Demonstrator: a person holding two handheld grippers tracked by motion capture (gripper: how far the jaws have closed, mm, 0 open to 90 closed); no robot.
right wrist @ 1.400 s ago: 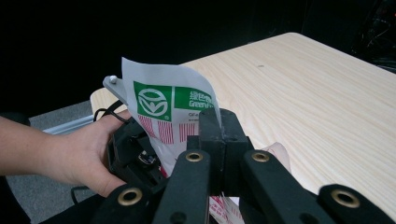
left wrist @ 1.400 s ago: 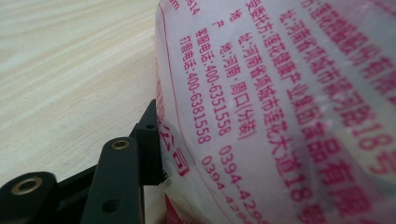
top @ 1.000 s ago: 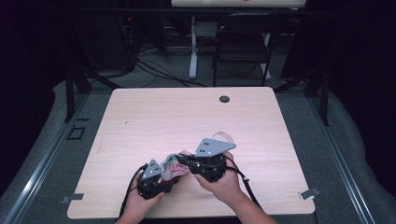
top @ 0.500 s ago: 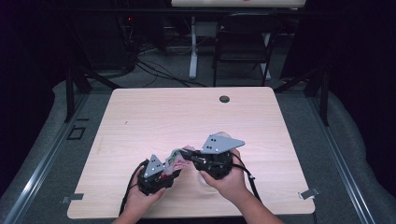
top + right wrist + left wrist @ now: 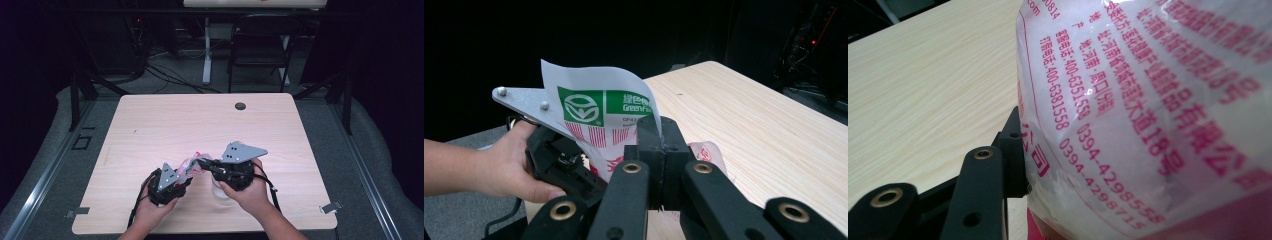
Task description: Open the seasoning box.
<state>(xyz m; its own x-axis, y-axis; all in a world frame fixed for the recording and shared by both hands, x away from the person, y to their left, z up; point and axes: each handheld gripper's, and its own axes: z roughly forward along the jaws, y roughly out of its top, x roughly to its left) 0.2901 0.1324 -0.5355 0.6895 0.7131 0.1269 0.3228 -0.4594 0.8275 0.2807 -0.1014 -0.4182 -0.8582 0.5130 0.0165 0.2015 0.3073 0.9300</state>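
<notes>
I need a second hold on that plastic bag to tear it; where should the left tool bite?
On the bag's bulging printed body, from the left tool's side, opposite the right tool, which pinches its flat top edge. The body sits between the left jaws; I'd judge the film there slack enough to pinch.

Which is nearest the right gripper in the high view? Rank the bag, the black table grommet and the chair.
1. The bag, clamped in the right gripper.
2. The black grommet, at the table's far edge.
3. The chair, beyond the table.
</notes>
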